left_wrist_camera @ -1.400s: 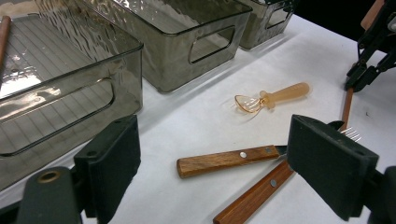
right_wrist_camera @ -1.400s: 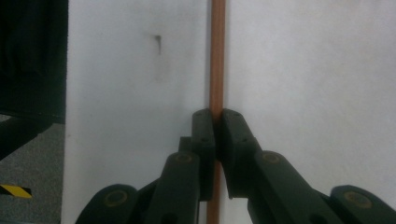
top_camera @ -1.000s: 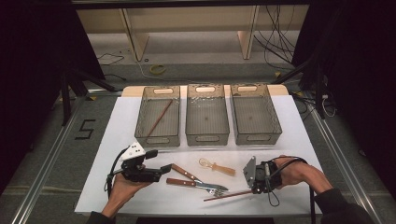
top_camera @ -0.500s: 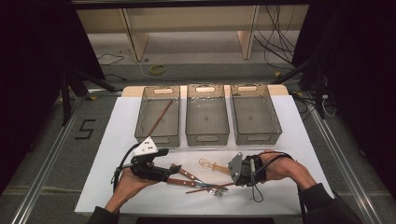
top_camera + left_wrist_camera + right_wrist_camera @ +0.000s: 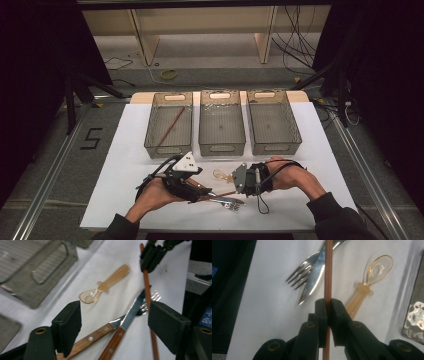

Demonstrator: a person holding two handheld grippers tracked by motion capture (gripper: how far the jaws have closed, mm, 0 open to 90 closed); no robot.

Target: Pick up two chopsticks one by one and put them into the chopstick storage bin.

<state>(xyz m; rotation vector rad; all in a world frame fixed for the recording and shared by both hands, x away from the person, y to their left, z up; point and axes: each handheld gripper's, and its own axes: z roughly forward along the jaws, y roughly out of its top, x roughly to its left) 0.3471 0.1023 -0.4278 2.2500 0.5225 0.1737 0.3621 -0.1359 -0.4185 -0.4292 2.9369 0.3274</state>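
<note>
My right gripper [image 5: 327, 305] is clamped on a chopstick [image 5: 328, 270] near the table's front edge; my left gripper [image 5: 113, 322] has been closing, jaws apart around the knife [image 5: 125, 323] and fork [image 5: 146, 302]; one chopstick [image 5: 169, 129] lies in the left bin [image 5: 150, 131]; spoon [image 5: 105, 286], knife and fork remain.

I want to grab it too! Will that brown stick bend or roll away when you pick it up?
Probably not bend: the chopstick looks straight and stiff in the right claw, which is shut on it. It looks thin, so likely light. It seems round, so it might roll on the smooth white table if dropped.
</note>
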